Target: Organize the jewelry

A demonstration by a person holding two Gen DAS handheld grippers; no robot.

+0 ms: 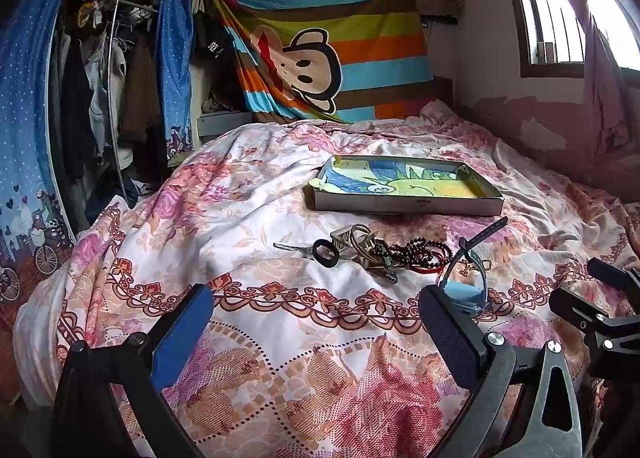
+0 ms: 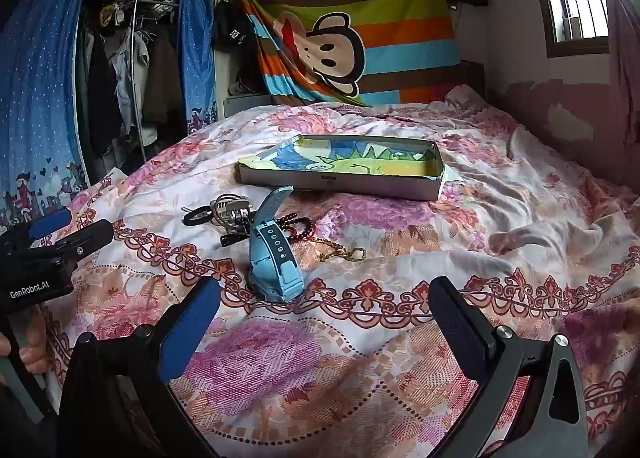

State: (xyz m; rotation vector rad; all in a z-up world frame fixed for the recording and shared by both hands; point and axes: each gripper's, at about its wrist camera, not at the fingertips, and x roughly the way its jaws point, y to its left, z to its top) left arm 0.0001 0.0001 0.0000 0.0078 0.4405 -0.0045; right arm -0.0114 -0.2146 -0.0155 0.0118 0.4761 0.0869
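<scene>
A shallow cardboard tray (image 1: 408, 205) (image 2: 340, 187) with a coloured drawing inside lies on the floral bedspread. In front of it lies a pile: a key with a black ring (image 1: 325, 253), metal buckles (image 2: 234, 211), dark red bead strings (image 1: 420, 254) (image 2: 298, 227), a gold chain (image 2: 340, 252). A light blue watch (image 2: 274, 258) (image 1: 466, 286) stands on its case just ahead of my right gripper (image 2: 324, 322). My left gripper (image 1: 316, 322) is open and empty, short of the pile. My right gripper is open and empty.
The bed (image 1: 256, 186) fills the view. An open wardrobe with hanging clothes (image 1: 104, 90) and blue curtains stands left. A striped monkey cloth (image 1: 340, 54) hangs behind the bed. A window (image 1: 560, 6) is at the right. The right gripper's body (image 1: 600, 322) shows at the left view's edge.
</scene>
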